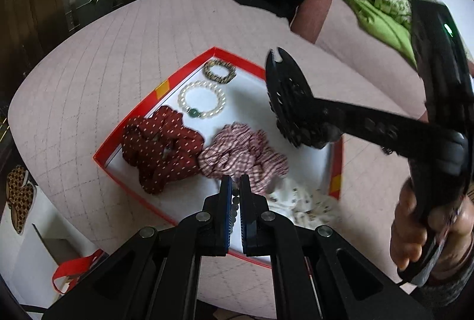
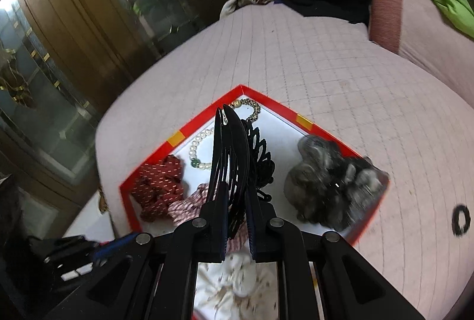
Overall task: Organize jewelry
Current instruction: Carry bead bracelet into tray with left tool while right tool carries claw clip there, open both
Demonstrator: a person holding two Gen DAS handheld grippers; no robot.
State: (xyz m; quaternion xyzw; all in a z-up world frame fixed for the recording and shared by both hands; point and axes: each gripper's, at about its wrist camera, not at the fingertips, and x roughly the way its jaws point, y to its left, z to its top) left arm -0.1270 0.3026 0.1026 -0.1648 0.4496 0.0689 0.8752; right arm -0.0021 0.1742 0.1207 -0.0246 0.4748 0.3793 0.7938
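A red box (image 1: 124, 133) with a white floor lies on the pink quilt. In it are a gold bracelet (image 1: 219, 71), a pearl bracelet (image 1: 201, 99), a dark red scrunchie (image 1: 160, 148), a pink checked scrunchie (image 1: 243, 154) and a white patterned scrunchie (image 1: 299, 201). My left gripper (image 1: 236, 181) hangs over the box's near part, shut on a string of dark beads (image 1: 235, 203). My right gripper (image 2: 237, 186) is shut on a large black hair clip (image 2: 229, 148), held above the box (image 2: 266, 97). A grey scrunchie (image 2: 331, 186) sits in the box's right corner.
A black hair tie (image 2: 460, 218) lies on the quilt right of the box. Piled clothes and a green cloth (image 1: 382, 15) sit at the back of the bed. A person's hand (image 1: 420, 234) holds the right gripper's handle. A wooden glass-fronted cabinet (image 2: 74, 33) stands left.
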